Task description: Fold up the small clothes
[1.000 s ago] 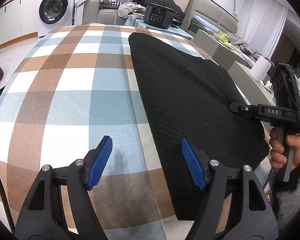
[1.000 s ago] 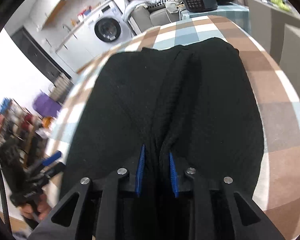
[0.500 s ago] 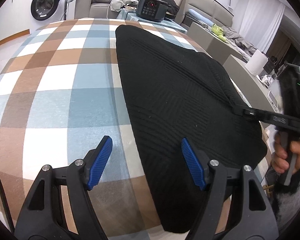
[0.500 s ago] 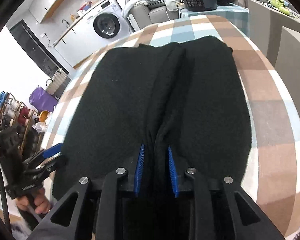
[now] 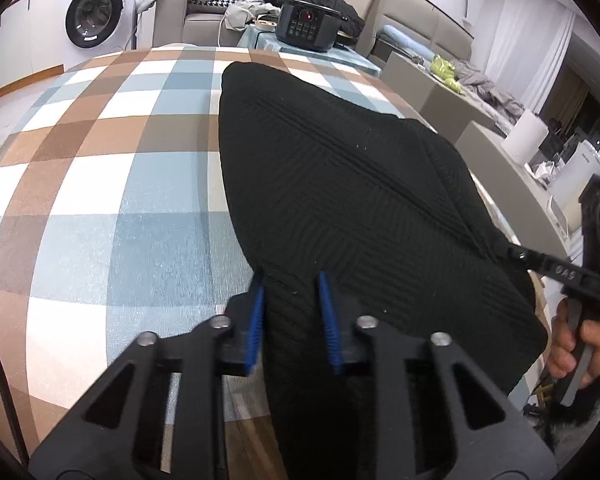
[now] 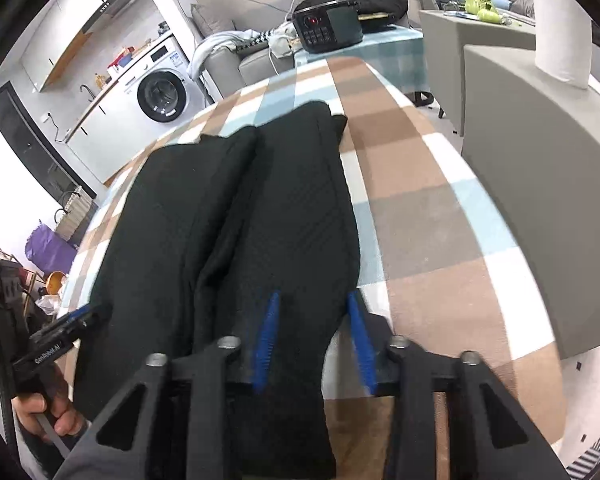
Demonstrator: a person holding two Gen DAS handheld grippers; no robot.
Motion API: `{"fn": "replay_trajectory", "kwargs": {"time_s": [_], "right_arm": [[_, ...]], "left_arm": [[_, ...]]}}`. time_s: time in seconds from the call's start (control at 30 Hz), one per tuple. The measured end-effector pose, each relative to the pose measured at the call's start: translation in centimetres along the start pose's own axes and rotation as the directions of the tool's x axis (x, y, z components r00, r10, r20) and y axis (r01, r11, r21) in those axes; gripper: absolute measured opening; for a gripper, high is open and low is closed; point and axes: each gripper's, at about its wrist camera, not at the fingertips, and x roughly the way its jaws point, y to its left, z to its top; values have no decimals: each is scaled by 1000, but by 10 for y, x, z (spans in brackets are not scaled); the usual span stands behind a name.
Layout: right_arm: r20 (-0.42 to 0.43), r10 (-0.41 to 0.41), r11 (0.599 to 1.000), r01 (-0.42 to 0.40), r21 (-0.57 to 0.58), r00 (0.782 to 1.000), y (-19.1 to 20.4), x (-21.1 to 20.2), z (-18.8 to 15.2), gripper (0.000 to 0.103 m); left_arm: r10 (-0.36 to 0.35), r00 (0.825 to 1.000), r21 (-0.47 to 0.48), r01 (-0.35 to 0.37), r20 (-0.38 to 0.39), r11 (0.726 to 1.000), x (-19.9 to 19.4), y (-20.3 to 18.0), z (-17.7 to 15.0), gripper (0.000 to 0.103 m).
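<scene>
A black knit garment point(image 5: 340, 184) lies lengthwise on the checked tablecloth point(image 5: 120, 184); it also shows in the right wrist view point(image 6: 260, 216). My left gripper point(image 5: 291, 286) is shut on the garment's near left edge, cloth bunched between its blue pads. My right gripper point(image 6: 313, 296) holds the near right corner of the garment between its blue pads; from the left wrist view its tip point(image 5: 516, 254) meets the cloth's right edge.
The checked table point(image 6: 432, 216) drops off on the right beside a grey cabinet point(image 6: 540, 160) with a paper roll point(image 6: 560, 28). A black cooker point(image 5: 308, 28) stands beyond the far end. A washing machine point(image 5: 96, 12) and sofa stand behind.
My left gripper has closed from wide open onto the garment's left edge. My right gripper has shifted right, from the centre crease to the right half, and its pads stand wider apart.
</scene>
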Motion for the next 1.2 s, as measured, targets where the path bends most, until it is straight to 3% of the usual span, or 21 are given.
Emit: {"fn": "replay_trajectory", "kwargs": {"time_s": [0.27,0.53,0.77,0.93,1.03,1.13,1.2], "right_arm": [[-16,-20,991,17,-136,1000,46,20,4,20],[-60,60,974,-72,-213,996,102,44,4,20],[-73,-27,957,4,-289,997,103,38,-2,20],[-68,31,969,-46,-241,997,94,20,3,20],[-43,125,970,-131,-206,991,98,12,12,22],[-92,205,961,-218,-170,974,112,26,24,35],[-124,242,951,-261,-165,962,122,40,30,41]], "left_arm": [[26,999,-18,-26,23,1000,-10,19,-2,14],[111,992,-118,-105,54,988,-37,78,-10,14],[137,989,-115,-129,61,985,-43,95,-13,15],[145,988,-100,-139,56,985,-45,92,-12,16],[135,989,-112,-128,60,985,-51,92,-11,17],[114,990,-124,-103,85,987,-60,90,-10,30],[124,987,-119,-111,101,987,-66,87,-9,50]]}}
